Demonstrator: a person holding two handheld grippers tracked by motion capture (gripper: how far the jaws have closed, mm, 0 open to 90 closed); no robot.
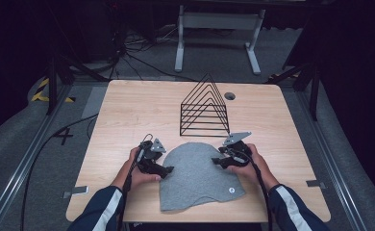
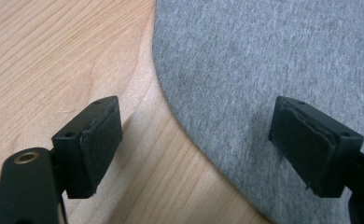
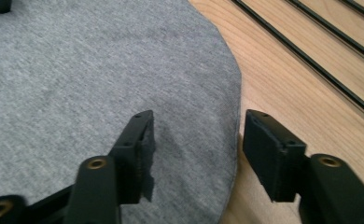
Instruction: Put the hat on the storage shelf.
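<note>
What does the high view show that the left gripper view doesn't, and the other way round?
High view alone: the black wire rack, the whole grey beanie, the right gripper at its far edge, both hands. Left gripper view alone: the left gripper close up, jaws open, straddling the beanie's curved edge, one pad over wood, the other over fabric. Both share the beanie and the wooden table.

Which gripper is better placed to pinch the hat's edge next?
Probably the right gripper: its open jaws straddle the hat edge closely. The left gripper straddles the other edge with a wider gap.
</note>
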